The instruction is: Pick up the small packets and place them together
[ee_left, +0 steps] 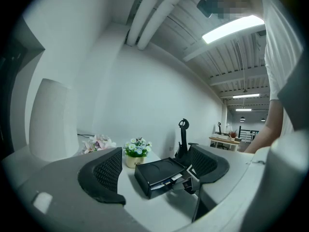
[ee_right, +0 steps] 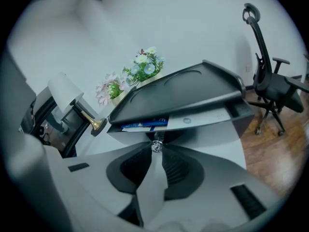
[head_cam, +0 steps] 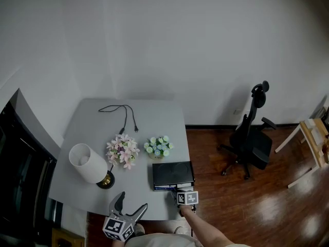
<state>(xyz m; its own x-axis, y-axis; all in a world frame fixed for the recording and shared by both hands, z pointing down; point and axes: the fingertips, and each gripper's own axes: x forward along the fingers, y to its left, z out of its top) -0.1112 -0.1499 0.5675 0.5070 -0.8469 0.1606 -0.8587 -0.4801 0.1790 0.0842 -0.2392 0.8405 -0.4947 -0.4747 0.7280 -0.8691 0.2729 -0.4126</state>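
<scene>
**Right gripper clamping at the box slot**

The right gripper is pinching a small shiny packet between its jaw tips, directly in front of the black box. Just beyond the tips, the box slot is holding a blue packet and a white packet under the overhanging top. Two flower pots and a lamp are standing beyond, to the left. The left gripper is hovering with its jaws wide apart and empty, and the box is lying ahead of it.
</scene>
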